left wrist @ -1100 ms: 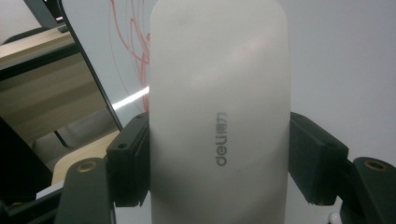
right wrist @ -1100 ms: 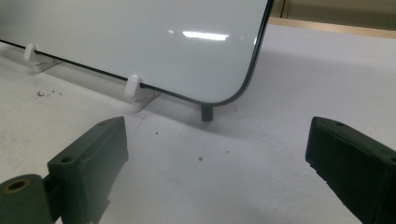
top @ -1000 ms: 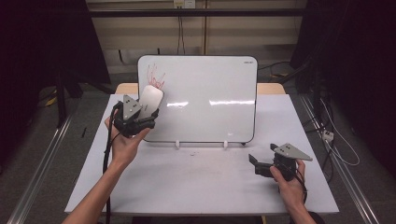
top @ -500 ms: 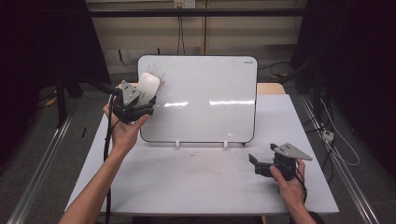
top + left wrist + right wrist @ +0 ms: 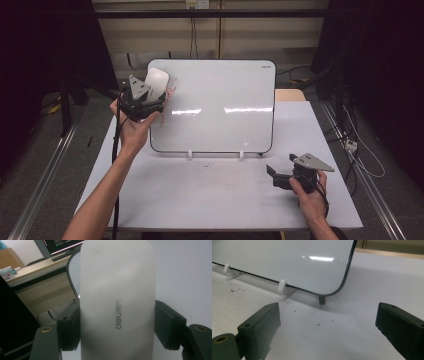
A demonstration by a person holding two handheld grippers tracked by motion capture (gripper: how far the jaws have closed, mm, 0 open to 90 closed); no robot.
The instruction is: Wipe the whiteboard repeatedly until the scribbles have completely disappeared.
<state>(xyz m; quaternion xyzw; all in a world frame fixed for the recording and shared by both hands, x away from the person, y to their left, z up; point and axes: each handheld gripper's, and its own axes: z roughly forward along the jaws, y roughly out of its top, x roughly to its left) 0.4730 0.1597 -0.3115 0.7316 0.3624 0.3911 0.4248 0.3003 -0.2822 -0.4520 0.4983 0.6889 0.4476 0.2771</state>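
A white whiteboard [image 5: 220,105] stands upright on white clip feet at the back of the table. Red scribbles [image 5: 170,93] mark its upper left corner. My left gripper [image 5: 149,101] is shut on a white "deli" eraser [image 5: 156,82], which is held up against that corner just left of the scribbles. In the left gripper view the eraser [image 5: 117,300] sits clamped between both jaws. My right gripper [image 5: 274,176] rests low on the table at the front right, open, with nothing between its jaws; it faces the board's lower right corner [image 5: 337,287].
The white table [image 5: 210,195] has a few small dark specks in front of the board. Two white clip feet [image 5: 282,287] and a dark peg [image 5: 321,300] hold up the board's lower edge. A wooden surface [image 5: 290,95] lies behind the board at the right.
My left gripper has carried the eraser upward and slightly left along the board's left side, up to the top corner. The right gripper has stayed in place.
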